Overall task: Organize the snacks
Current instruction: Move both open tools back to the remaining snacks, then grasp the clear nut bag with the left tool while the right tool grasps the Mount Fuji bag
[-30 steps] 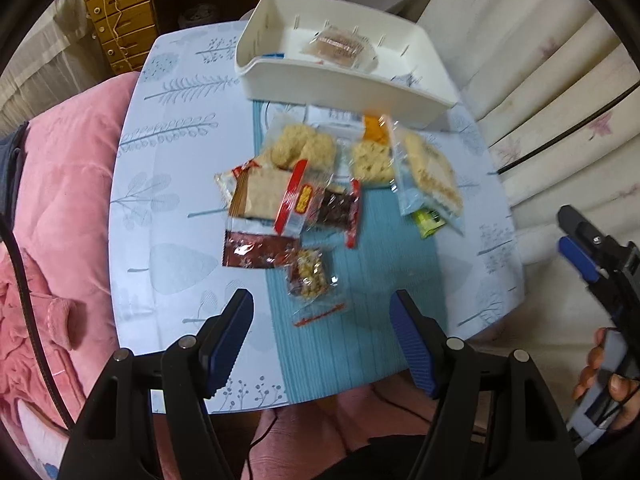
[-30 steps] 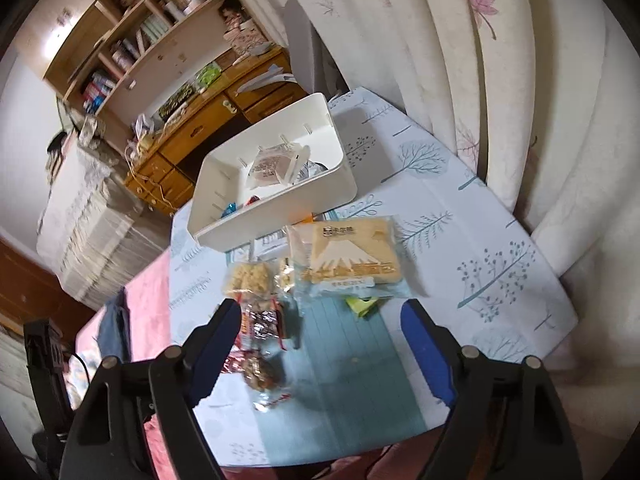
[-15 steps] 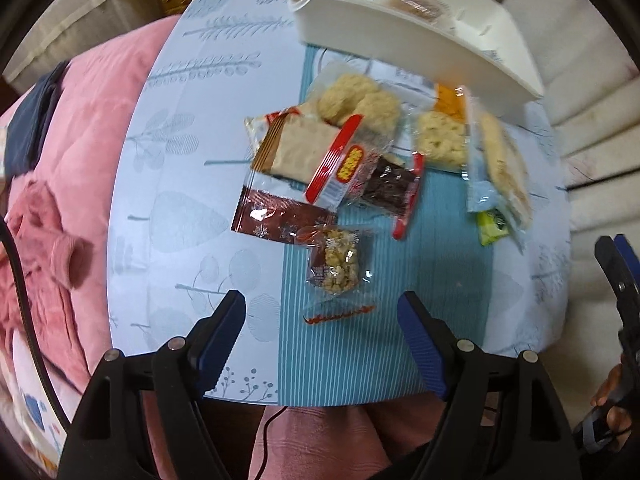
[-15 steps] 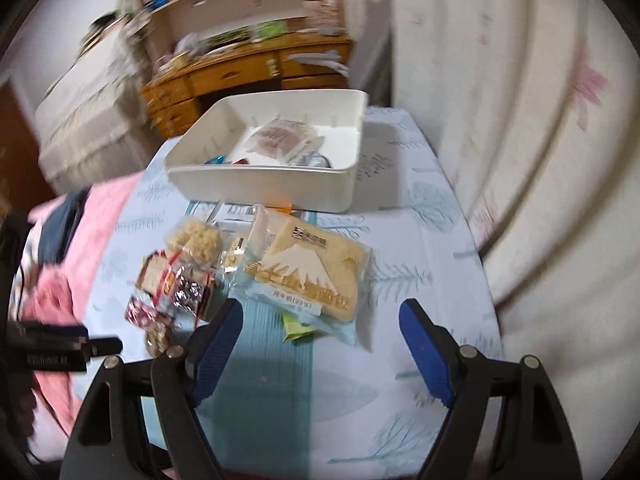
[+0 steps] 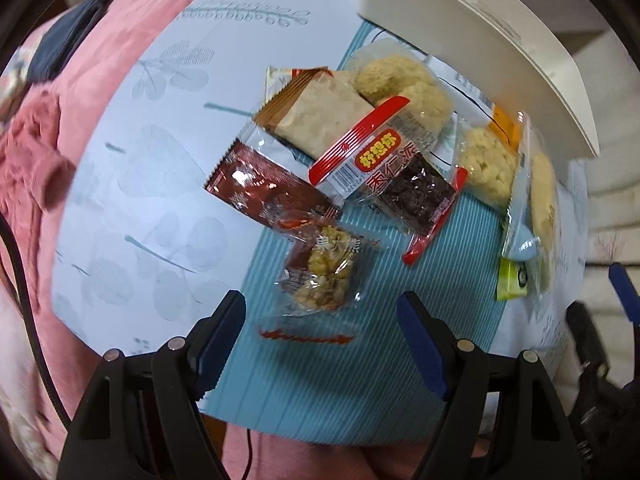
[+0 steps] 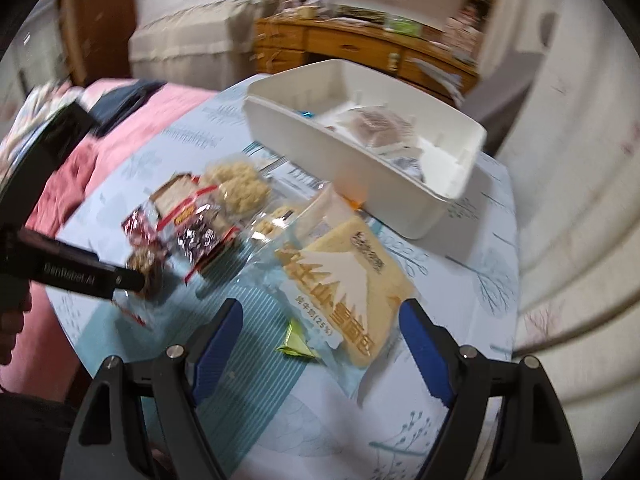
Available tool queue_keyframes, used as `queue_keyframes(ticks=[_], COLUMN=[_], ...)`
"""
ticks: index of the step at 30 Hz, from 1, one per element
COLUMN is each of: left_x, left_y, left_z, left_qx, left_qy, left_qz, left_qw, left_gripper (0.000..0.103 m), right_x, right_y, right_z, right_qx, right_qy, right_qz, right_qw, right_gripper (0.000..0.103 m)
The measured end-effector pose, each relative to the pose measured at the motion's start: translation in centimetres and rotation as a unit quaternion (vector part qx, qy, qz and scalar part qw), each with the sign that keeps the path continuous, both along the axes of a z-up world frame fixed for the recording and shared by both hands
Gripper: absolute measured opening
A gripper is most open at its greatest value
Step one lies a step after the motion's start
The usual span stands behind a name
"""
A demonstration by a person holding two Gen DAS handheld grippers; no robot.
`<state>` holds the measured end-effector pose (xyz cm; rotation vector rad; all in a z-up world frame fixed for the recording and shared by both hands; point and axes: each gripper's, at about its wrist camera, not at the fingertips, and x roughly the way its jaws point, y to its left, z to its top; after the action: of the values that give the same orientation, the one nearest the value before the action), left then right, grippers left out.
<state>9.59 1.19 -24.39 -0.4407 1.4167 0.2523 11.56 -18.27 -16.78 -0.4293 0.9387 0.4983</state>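
Observation:
Snack packets lie heaped on a teal placemat. My left gripper points straight down, open, just above a clear walnut-snack packet, with no pad touching it. Beyond that lie a brown foil packet, a red-banded date-cake packet and a biscuit packet. My right gripper hangs open over a big bread packet and a small green packet. The white bin behind them holds a few packets. The left gripper shows at the left of the right wrist view.
The round table has a pale leaf-print cloth, with a pink quilt to its left. Ribbed white upholstery rises close on the right. A wooden desk and shelves stand behind. Puffed-rice cakes lie against the bin wall.
Both grippers have sunk toward the table and rolled. The left one now hovers close over the walnut packet with its jaws slightly wider. The right one has come down over the bread packet.

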Motion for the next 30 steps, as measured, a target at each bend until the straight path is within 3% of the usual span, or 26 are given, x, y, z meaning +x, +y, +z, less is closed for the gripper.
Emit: queue_keyframes(ticks=[9,15,22,30], left_x=[-1.0,-0.9,0.3,0.0], left_y=[0.5,0.6,-0.9,-1.3], left_z=[-2.5,-3.6,-3.3,-2.5], left_qx=[-0.003,0.003,0.017,0.017], left_qy=[-0.002,-0.007,-0.022,-0.022], left_qz=[0.075,0.085,0.074,0.070], left_qw=[0.9972,0.9963,0.9969,0.9972], left_gripper=[0.074,0.057,0.044,0.039], right_x=[0.7,1.4,2.3,2.7], right_y=[1.7,2.4,3.3,2.8], right_z=[-3.9,-6.2,-7.6,-6.9], right_qx=[-0.086,-0.139,-0.164,-0.155], right_qy=[-0.006,-0.028,-0.039,-0.052], right_qz=[0.081,0.105,0.106,0.097], right_qw=[0.993,0.984,0.980,0.982], right_gripper=[0.081,0.080,0.071,0.052])
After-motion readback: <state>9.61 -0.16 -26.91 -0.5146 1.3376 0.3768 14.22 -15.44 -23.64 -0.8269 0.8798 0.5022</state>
